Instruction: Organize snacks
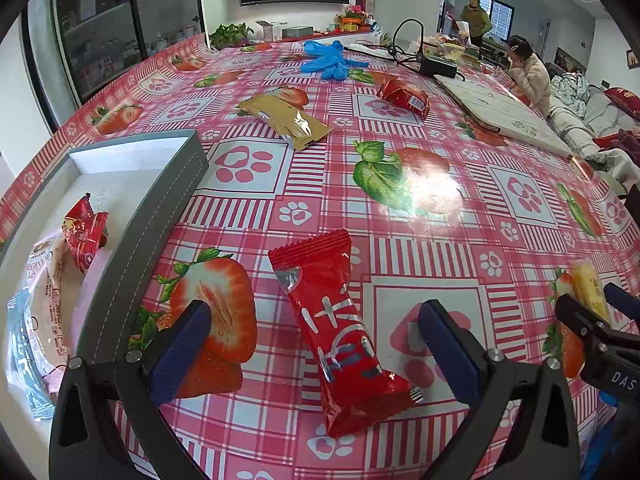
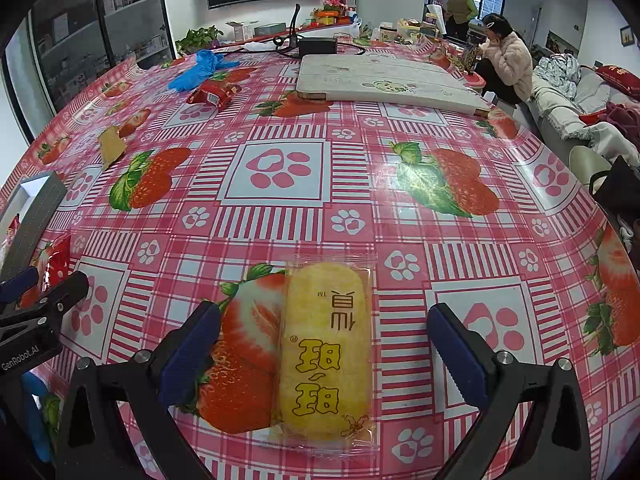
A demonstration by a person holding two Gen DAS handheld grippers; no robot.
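Two tools, both spread wide over the strawberry-print worktop (image 1: 400, 168). The left tool (image 1: 316, 344) straddles a red snack packet (image 1: 340, 332) lying flat, pads clear of it on either side. The right tool (image 2: 324, 344) brackets a yellow rice-cracker packet (image 2: 326, 348), not touching either. Far left, the grey tray (image 1: 152, 216) already holds several snacks. A gold packet (image 1: 286, 120) and another red packet (image 1: 404, 96) lie farther back.
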